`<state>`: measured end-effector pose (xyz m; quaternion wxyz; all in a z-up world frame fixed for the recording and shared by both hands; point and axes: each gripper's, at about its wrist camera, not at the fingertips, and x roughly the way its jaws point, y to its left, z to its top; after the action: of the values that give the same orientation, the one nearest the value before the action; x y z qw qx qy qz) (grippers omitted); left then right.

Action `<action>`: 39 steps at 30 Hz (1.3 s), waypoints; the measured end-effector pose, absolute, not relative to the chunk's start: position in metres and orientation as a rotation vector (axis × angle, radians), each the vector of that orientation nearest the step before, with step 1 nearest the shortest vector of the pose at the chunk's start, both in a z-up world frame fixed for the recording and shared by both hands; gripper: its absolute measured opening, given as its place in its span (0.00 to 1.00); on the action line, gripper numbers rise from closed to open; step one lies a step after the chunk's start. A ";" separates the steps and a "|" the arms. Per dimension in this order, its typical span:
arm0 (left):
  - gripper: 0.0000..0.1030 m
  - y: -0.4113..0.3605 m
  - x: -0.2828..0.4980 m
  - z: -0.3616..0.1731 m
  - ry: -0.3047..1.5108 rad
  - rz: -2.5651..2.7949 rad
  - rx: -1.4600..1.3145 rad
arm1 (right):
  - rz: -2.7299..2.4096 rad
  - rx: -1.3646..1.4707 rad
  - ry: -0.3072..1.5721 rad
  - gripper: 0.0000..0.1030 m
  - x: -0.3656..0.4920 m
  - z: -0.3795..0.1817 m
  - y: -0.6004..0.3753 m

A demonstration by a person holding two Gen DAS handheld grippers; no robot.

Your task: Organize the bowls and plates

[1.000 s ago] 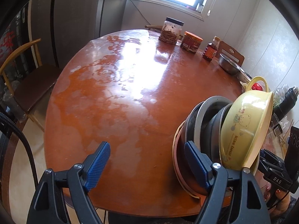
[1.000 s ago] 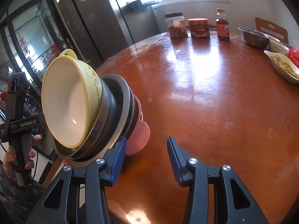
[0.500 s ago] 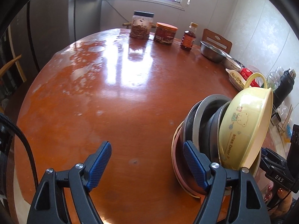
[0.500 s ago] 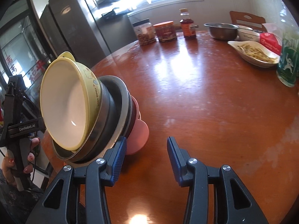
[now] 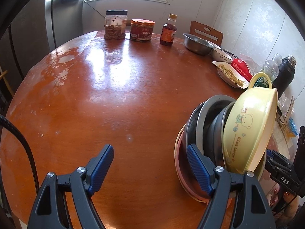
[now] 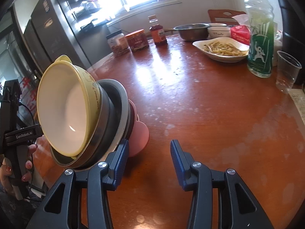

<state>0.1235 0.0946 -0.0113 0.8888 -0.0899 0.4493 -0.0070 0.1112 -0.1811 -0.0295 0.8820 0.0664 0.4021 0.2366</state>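
A tipped stack of dishes hangs over the round wooden table (image 5: 114,95): a yellow bear-print bowl (image 5: 249,126) in front, grey metal bowls (image 5: 211,114) behind it, a pink plate (image 5: 179,164) at the back. It lies outside both pairs of jaws. It rests against the outer side of my left gripper's (image 5: 149,150) right finger. In the right wrist view the yellow bowl (image 6: 64,110) and pink plate (image 6: 139,133) lean on the outer side of my right gripper's (image 6: 149,145) left finger. Both grippers are open, with only table showing between their pads.
At the far edge stand a glass jar (image 5: 115,25), an orange-lidded tub (image 5: 142,30) and a sauce bottle (image 5: 168,31). On the right are a steel bowl (image 5: 198,43), a white dish of food (image 6: 221,48), a green bottle (image 6: 261,43) and a plastic cup (image 6: 287,70).
Both views have swung to the right across the table, bringing the food dish, green bottle and cup into sight. The stack keeps its place against the fingers.
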 end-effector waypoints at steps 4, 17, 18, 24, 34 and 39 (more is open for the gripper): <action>0.76 0.089 0.125 -0.011 0.925 -0.002 -0.164 | 0.488 0.143 0.836 0.46 0.110 -0.029 -0.184; 0.78 0.093 0.123 -0.015 0.940 0.009 -0.183 | 0.466 0.131 0.832 0.46 0.108 -0.026 -0.183; 0.78 0.094 0.122 -0.015 0.940 0.024 -0.179 | 0.459 0.131 0.831 0.46 0.108 -0.025 -0.184; 0.78 0.105 0.108 -0.014 0.919 0.104 -0.174 | 0.386 0.108 0.789 0.57 0.100 -0.016 -0.191; 0.80 0.075 0.050 0.007 0.845 0.111 -0.149 | 0.378 0.108 0.678 0.72 0.052 0.009 -0.196; 0.81 0.050 0.025 0.007 0.811 0.116 -0.141 | 0.372 0.088 0.634 0.75 0.026 0.010 -0.189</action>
<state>0.0248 0.0502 0.0069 0.9149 -0.0683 0.3939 0.0563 0.0259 -0.1894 0.0105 0.9322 0.0430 0.3100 0.1820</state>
